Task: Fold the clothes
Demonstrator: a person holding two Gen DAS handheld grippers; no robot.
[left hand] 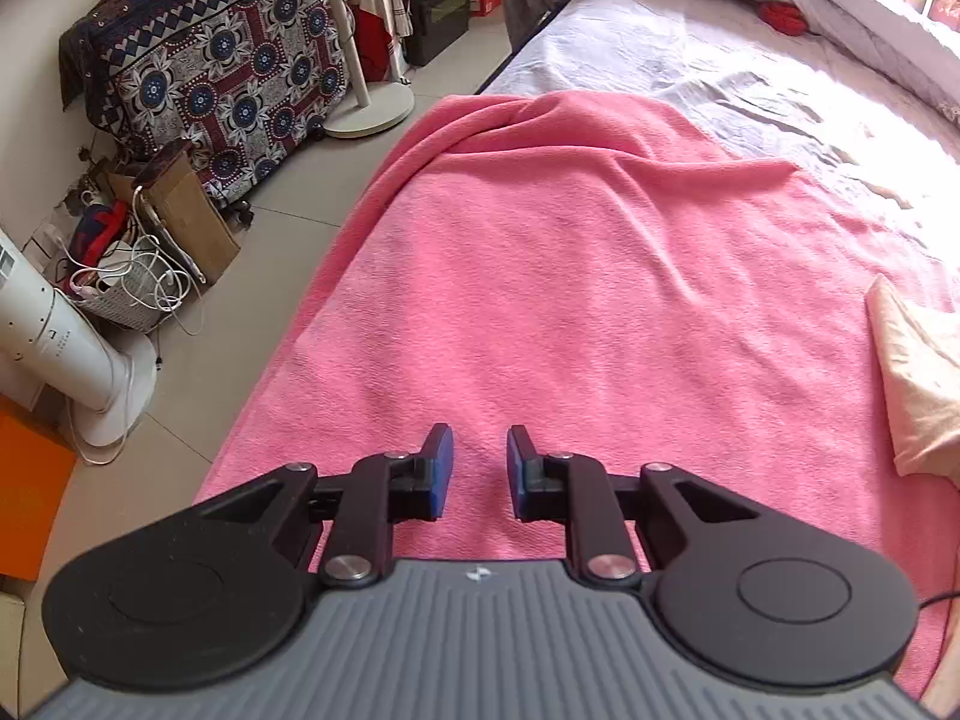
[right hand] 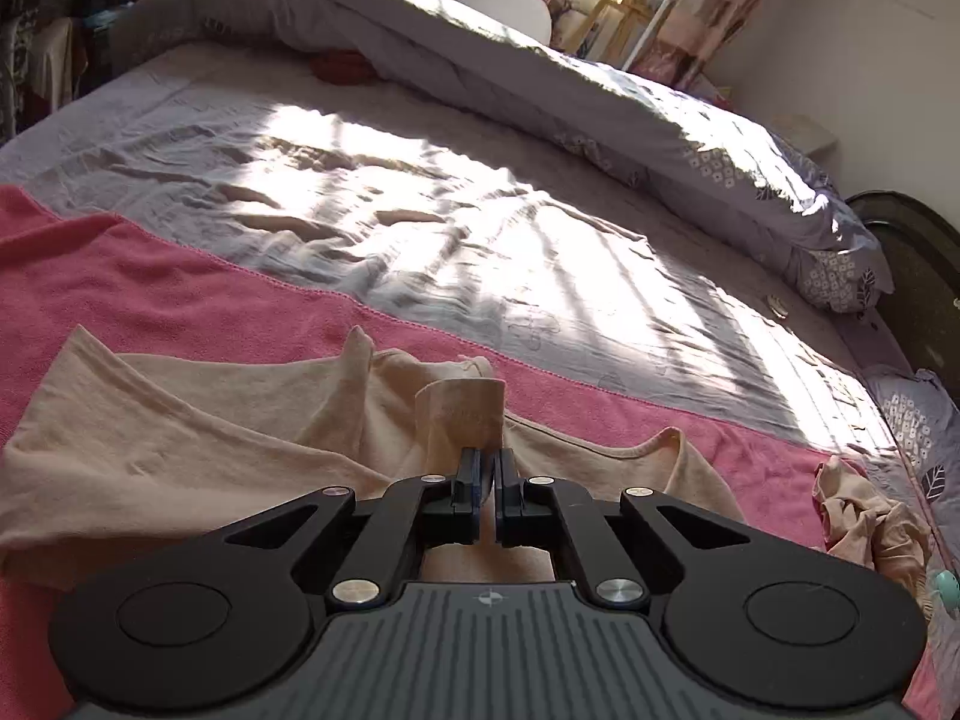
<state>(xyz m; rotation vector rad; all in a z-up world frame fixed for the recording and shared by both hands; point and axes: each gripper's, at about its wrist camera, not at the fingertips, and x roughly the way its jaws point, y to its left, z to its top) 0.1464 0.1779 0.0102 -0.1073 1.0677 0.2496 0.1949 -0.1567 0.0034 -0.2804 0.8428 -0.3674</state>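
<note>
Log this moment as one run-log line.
stage: fold started | left hand-held gripper: open, empty, over pink blanket | right hand-held gripper: shut on beige garment, fabric strip raised | second garment: crumpled, untouched

left tongs (left hand: pixel 479 450) parted, right tongs (right hand: pixel 487 468) pinched together

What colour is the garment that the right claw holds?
Pale beige garment, shown best in the right wrist view, pinched by the right claw.

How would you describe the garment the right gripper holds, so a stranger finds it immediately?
On the bed, a pink blanket covers the near side. The beige top lies spread on it, a fold pinched in the right gripper. The other beige garment is only a crumpled heap.
</note>
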